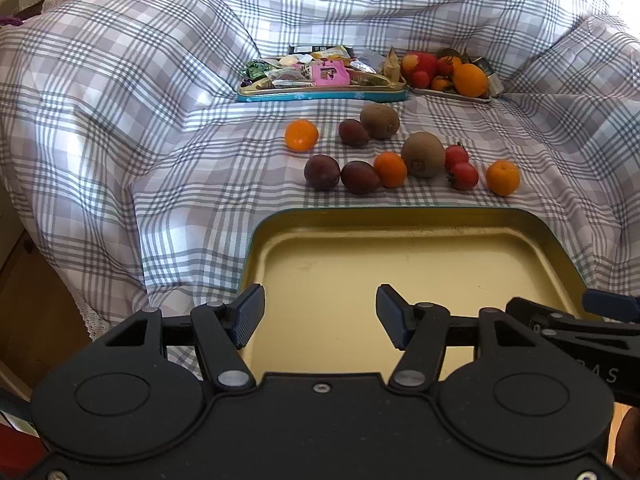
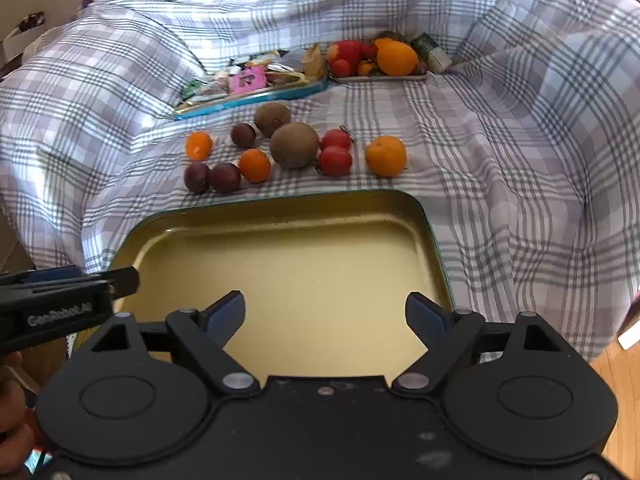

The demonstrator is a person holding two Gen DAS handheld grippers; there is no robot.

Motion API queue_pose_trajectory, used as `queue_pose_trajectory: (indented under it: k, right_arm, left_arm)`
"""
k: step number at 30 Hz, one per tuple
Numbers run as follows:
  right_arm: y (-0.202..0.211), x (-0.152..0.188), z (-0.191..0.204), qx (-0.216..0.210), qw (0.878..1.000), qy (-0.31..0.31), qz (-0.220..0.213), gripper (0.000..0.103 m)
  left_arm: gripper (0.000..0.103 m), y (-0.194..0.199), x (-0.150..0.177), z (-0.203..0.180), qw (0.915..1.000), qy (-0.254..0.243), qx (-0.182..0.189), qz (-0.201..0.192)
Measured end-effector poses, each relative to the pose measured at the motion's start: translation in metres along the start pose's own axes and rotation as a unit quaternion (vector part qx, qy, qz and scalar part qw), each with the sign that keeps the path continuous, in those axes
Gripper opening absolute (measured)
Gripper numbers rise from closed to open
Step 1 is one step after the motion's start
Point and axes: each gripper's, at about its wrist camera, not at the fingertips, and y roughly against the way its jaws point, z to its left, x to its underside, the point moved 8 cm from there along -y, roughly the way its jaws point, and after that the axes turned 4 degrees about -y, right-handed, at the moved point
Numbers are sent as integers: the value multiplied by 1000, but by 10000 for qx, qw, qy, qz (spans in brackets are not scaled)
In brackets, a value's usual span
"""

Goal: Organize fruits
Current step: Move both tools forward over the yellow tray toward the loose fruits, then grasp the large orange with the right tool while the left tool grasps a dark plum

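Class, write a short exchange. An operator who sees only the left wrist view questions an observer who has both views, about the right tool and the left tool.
Operator: I only catch the edge of the right tool. Is it open?
Observer: Yes, it is open. There is nothing between its fingers, only the empty yellow tray beyond them.
Operator: Is anything printed on the side of my left tool?
Observer: Yes, pale lettering there reads GenRobot.AI.

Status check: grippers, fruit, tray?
Left gripper and right gripper open, empty, over the tray. Tray empty. Loose fruit on the plaid cloth beyond. Nothing blocking.
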Motion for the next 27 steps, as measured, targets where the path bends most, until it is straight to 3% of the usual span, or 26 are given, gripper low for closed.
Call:
queue_pose_trajectory:
  k: [4,10,16,21,27]
  right_arm:
    - [0,-2,6,5,9998,202,-19,81]
    - [-8,-13,4,-134,9998,145,97,75]
    - [-21,-52,-5,161,9990,374,-209,74]
    - [-39,-87,-21,223,9991,183,-309,74]
    - [-74,-114,-37,266,9995,-132,73,71]
  left_arm:
    - [64,-1,0,1,10000,-2,55,71]
    - [63,-3,-13,6,9995,-233,-139,-172]
    - [61,-17,-41,18,9995,-167,21,-274]
    - [61,-33,-66,28,9990,28,258,-354]
    - [60,-61,-86,32,9993,-5,321,-166]
